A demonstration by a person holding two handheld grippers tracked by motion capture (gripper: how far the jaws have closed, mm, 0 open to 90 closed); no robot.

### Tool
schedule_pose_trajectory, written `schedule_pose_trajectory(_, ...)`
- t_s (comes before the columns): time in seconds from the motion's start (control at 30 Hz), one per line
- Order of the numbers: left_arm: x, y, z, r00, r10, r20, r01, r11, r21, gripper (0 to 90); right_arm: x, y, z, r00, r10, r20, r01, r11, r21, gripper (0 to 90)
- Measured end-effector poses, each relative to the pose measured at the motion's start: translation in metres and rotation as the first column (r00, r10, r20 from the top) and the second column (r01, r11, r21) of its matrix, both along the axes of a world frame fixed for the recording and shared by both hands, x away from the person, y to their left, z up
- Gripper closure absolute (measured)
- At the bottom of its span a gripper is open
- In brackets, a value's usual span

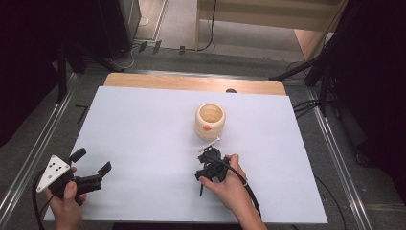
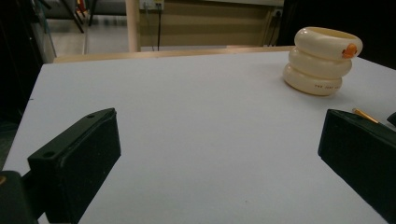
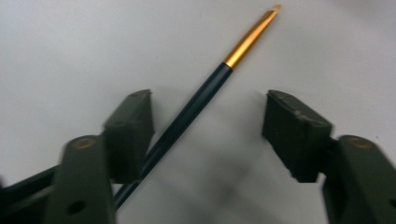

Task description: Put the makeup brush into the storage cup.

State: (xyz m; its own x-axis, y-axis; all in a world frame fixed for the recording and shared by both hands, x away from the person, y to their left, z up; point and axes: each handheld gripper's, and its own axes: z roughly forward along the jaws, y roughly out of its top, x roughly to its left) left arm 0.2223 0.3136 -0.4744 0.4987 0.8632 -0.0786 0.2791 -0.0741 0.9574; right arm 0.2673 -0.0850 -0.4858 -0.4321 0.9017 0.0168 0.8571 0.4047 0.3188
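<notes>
Paintbrush (image 3: pixel 196 98), dark handle and gold ferrule, flat on white worktop (image 1: pixel 143 134) just in front of cream ringed cup (image 1: pixel 209 120), lying between right gripper's (image 1: pixel 209 154) part-open, non-gripping jaws in its own view; left gripper (image 1: pixel 91 163) open, empty, well left.

The table (image 1: pixel 143 81) is a pale wood top covered by a white sheet (image 1: pixel 143 134). Grey carpet floor (image 1: pixel 335 158) surrounds it, with metal floor rails (image 1: pixel 43 139) running along both sides. Black stand legs (image 1: pixel 306 72) rest on the floor at the far corners. Beyond the far edge stands a light wooden panel wall (image 1: pixel 268 14), with cables (image 1: pixel 210 28) trailing down to the floor. The side areas are dark.
</notes>
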Motion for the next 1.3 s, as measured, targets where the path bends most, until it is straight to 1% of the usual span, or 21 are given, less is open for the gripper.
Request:
schedule_pose_trajectory(0.1,0.000,0.000,0.000,1.0000,-0.001,-0.001,0.001,1.0000,0.002,0.0,0.003,-0.001,0.004,0.9992,-0.031,-0.025,0.031,0.999,-0.007,57.4)
schedule_pose_trajectory(0.2,0.000,-0.001,0.000,1.0000,-0.003,-0.003,0.003,1.0000,0.008,0.0,0.005,-0.001,0.005,0.9975,-0.055,-0.044,0.054,0.998,-0.018,67.2)
schedule_pose_trajectory(0.3,0.000,-0.001,0.000,1.0000,-0.003,-0.003,0.003,1.0000,0.008,0.0,0.009,-0.003,0.006,0.9959,-0.068,-0.061,0.066,0.997,-0.025,80.8)
schedule_pose_trajectory(0.33,0.000,-0.001,0.000,1.0000,-0.004,-0.001,0.004,1.0000,0.007,0.0,0.010,-0.004,0.006,0.9948,-0.072,-0.073,0.070,0.997,-0.023,84.1)
schedule_pose_trajectory(0.43,0.000,-0.001,0.000,1.0000,-0.002,-0.001,0.002,1.0000,0.007,0.0,0.013,-0.004,0.007,0.9911,-0.092,-0.097,0.091,0.996,-0.015,84.1)
schedule_pose_trajectory(0.53,0.000,0.000,0.000,1.0000,-0.002,0.000,0.002,1.0000,0.005,0.0,0.012,-0.004,0.007,0.9901,-0.102,-0.096,0.101,0.995,-0.011,84.1)
schedule_pose_trajectory(0.67,0.000,0.001,0.000,1.0000,0.001,0.001,-0.001,1.0000,0.002,0.0,0.011,-0.009,0.006,0.9904,-0.106,-0.088,0.109,0.994,0.024,84.1)
schedule_pose_trajectory(0.77,0.000,0.001,0.000,1.0000,0.002,-0.001,-0.002,1.0000,0.003,0.0,0.008,-0.014,0.006,0.9916,-0.118,-0.051,0.121,0.992,0.043,84.2)
schedule_pose_trajectory(0.87,0.000,0.001,0.000,1.0000,0.001,-0.001,-0.001,1.0000,0.004,0.1,0.005,-0.020,0.008,0.9912,-0.132,-0.010,0.132,0.988,0.077,84.1)
schedule_pose_trajectory(0.97,0.000,0.000,0.000,1.0000,0.000,-0.001,0.000,1.0000,0.008,0.0,0.002,-0.024,0.011,0.9882,-0.151,0.027,0.147,0.983,0.113,84.2)
schedule_pose_trajectory(1.03,0.000,0.000,0.000,1.0000,-0.001,-0.003,0.001,0.9999,0.011,0.0,-0.001,-0.026,0.012,0.9849,-0.160,0.067,0.149,0.979,0.140,84.2)
schedule_pose_trajectory(1.1,0.000,-0.001,0.000,1.0000,-0.001,-0.002,0.001,1.0000,0.010,0.0,-0.004,-0.028,0.013,0.9831,-0.157,0.094,0.140,0.975,0.172,84.2)
schedule_pose_trajectory(1.3,0.000,-0.001,-0.001,1.0000,-0.002,-0.002,0.002,0.9999,0.011,0.0,-0.009,-0.029,0.016,0.9743,-0.150,0.168,0.113,0.971,0.210,84.2)
